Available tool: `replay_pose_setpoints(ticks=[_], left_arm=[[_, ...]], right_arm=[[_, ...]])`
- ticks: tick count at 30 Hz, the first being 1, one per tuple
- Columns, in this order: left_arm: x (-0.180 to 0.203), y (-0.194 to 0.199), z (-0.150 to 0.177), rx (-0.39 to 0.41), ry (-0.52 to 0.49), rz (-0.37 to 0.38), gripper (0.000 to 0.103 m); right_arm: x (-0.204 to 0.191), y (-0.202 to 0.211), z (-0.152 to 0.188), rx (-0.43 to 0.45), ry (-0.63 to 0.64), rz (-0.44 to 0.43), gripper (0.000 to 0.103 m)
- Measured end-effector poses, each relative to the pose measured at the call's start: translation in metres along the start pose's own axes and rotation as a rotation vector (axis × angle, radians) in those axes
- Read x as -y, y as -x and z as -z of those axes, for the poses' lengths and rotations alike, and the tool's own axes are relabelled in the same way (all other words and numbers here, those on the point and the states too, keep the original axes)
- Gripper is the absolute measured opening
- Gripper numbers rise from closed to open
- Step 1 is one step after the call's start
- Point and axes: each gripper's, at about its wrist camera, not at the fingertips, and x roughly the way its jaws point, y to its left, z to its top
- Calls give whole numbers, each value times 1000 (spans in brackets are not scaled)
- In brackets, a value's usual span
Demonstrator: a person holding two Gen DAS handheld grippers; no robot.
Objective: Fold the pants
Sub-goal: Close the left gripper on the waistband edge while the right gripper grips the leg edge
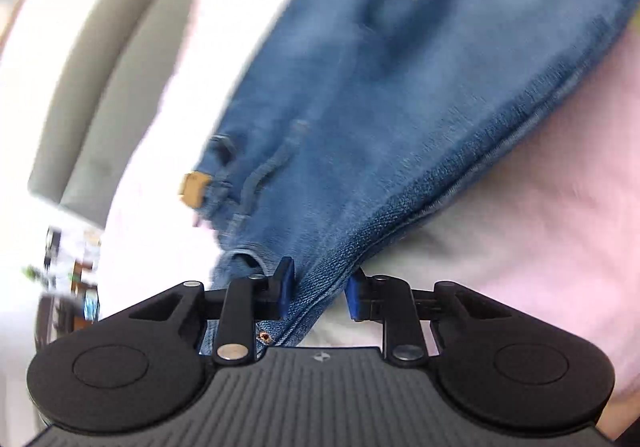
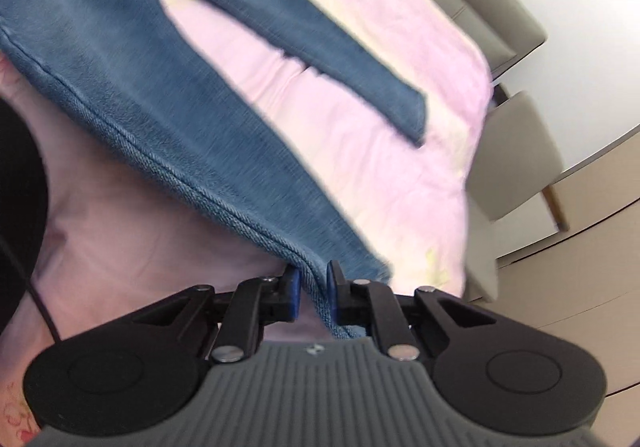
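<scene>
Blue jeans (image 1: 380,107) lie on a pink bedsheet (image 1: 540,207), partly lifted. In the left wrist view the waist end shows a tan patch (image 1: 194,189) and a copper rivet (image 1: 264,336). My left gripper (image 1: 320,291) is shut on a thick fold of denim at the waist's side seam. In the right wrist view the jeans (image 2: 120,87) stretch away to the upper left, and one leg (image 2: 320,39) lies flat across the sheet (image 2: 360,175). My right gripper (image 2: 313,289) is shut on the stitched side seam of the nearer leg.
A grey padded panel (image 1: 92,87) runs along the bed's far side in the left wrist view. At the right of the right wrist view stand grey upholstered pieces (image 2: 516,159) and beige cabinet fronts (image 2: 580,247). A dark shape with a thin cable (image 2: 20,187) sits at the left edge.
</scene>
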Motion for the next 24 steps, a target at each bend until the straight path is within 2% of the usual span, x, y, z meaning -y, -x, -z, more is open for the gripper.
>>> replay_pose_setpoints(ticks=[6, 11, 14, 18, 24], left_arm=[[-59, 18, -35, 49, 191, -11, 28], [-107, 12, -69, 61, 292, -7, 28], [-134, -1, -90, 32, 341, 15, 28], [-164, -41, -119, -18, 379, 21, 28], [-187, -127, -146, -114, 431, 52, 28]], right_arm=[[45, 9, -46, 44, -38, 94, 1], [84, -11, -92, 59, -6, 151, 0], [110, -37, -121, 60, 14, 169, 0], [136, -87, -168, 45, 18, 176, 0], [142, -199, -237, -4, 36, 153, 0]])
